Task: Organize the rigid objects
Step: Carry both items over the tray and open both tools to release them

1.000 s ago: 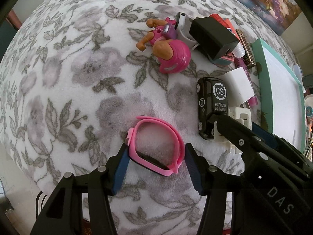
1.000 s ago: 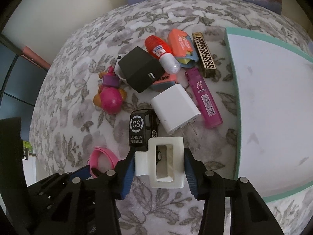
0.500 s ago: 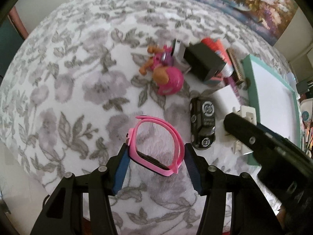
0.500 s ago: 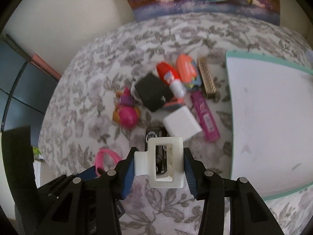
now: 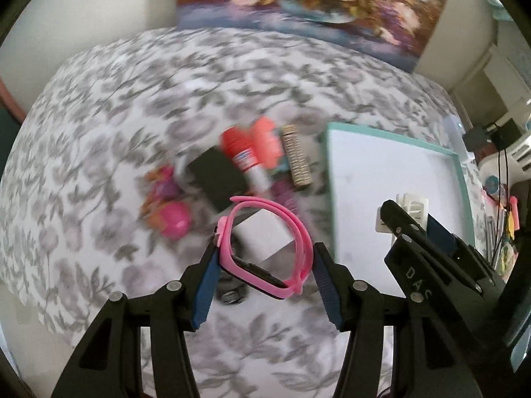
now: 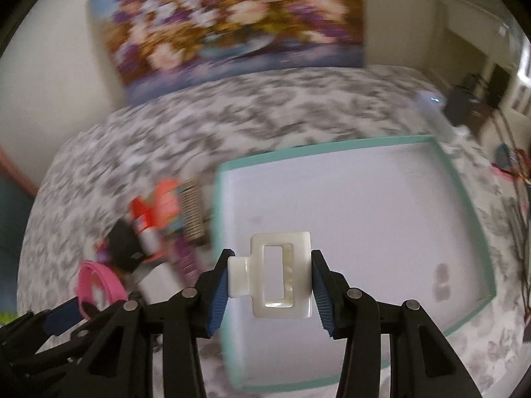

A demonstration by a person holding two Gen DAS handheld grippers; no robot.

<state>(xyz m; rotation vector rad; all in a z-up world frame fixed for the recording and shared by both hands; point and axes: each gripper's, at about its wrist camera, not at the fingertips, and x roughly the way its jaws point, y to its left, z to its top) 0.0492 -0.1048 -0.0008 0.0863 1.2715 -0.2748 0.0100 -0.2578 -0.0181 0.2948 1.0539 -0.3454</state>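
Two grippers, one item each.
My left gripper [image 5: 265,258] pinches one pink watch band [image 5: 265,248]; my right gripper [image 6: 269,275] clamps one white hair claw [image 6: 272,273] above one teal-rimmed tray [image 6: 464,199].

Pink band [image 5: 265,245] lifted off the cloth, white clip [image 6: 275,273] carried over the tray [image 6: 444,169] (both views blurred)

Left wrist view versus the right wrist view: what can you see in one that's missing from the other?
Only the left wrist view shows the pink ball-shaped toy and the right gripper from outside. Only the right wrist view shows the white hair clip face-on, and the tray's far corner. Both show the pink wristband, the teal-rimmed tray, the floral cloth and the flower painting.
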